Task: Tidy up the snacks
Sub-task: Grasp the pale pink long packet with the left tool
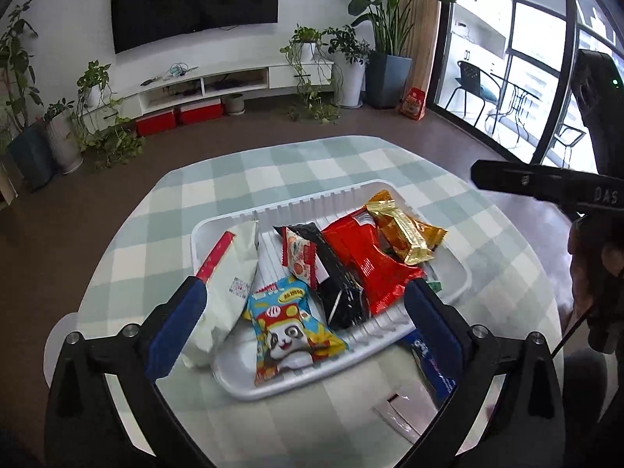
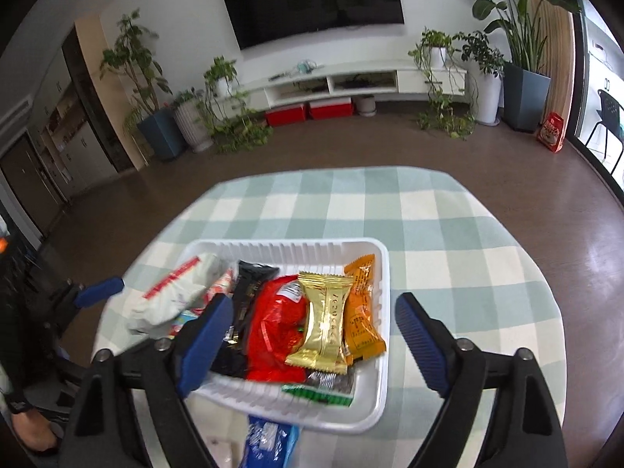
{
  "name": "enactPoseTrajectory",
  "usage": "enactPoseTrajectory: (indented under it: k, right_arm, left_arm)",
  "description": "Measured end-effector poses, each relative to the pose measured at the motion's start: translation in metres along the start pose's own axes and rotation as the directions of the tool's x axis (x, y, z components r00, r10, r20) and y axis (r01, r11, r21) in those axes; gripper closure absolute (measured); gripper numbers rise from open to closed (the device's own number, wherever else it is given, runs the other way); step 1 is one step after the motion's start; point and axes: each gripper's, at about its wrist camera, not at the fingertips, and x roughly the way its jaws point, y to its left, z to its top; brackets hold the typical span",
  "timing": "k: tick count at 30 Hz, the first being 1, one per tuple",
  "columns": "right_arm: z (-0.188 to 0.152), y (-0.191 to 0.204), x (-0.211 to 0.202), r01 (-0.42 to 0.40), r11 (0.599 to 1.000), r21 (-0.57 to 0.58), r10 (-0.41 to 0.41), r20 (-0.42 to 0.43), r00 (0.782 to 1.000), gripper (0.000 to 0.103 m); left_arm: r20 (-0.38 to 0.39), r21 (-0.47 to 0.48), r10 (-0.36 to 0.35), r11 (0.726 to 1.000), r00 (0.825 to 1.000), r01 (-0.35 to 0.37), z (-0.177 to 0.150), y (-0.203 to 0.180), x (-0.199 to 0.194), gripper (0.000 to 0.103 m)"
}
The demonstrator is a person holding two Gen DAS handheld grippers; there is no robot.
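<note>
The left gripper [image 1: 306, 304] is spread wide above the near end of the tray [image 1: 296, 207], nothing between its pads. The white ribbed tray sits on the checked cloth [image 2: 448, 234], near the table's front edge, with bare cloth beyond and to the right. In it: a white pack [image 1: 230, 280], panda pack [image 1: 288, 327], black pack [image 1: 335, 277], red pack [image 2: 277, 323], gold pack [image 2: 325, 323], orange pack [image 2: 360, 319]. A blue pack [image 2: 265, 444] lies outside the near rim. The right gripper [image 2: 314, 312] also gapes, empty, its left pad over the tray.

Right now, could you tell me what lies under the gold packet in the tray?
The gold packet overlaps an orange packet and a red one; the tray floor beneath stays hidden.
</note>
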Motion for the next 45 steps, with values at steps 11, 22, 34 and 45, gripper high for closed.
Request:
enactPoseTrajectory:
  k: [11, 22, 34, 45]
  right_arm:
    - [-0.112, -0.015, -0.110, -0.106, 0.982, 0.154, 0.094, 0.084, 0.992, 0.001]
    - [-0.202, 0.004, -0.128, -0.032, 0.982, 0.187, 0.022, 0.057, 0.998, 0.004]
    - [-0.211, 0.005, -0.127, -0.049, 0.980, 0.195, 0.041, 0.048, 0.998, 0.004]
    - [-0.212, 0.003, -0.122, -0.050, 0.980, 0.195, 0.045, 0.033, 0.998, 0.004]
  left_arm:
    - [0.030, -0.130, -0.060, 0.989, 0.998, 0.064, -0.105, -0.037, -0.071, 0.000]
    - [-0.074, -0.167, -0.042, 0.986, 0.996, 0.029, -0.138, -0.062, -0.061, 0.000]
    - [-0.234, -0.035, 0.036, 0.998, 0.972, -0.046, -0.126, -0.092, 0.008, 0.000]
    - [-0.307, -0.016, 0.100, 0.994, 0.946, -0.111, -0.139, -0.054, 0.030, 0.000]
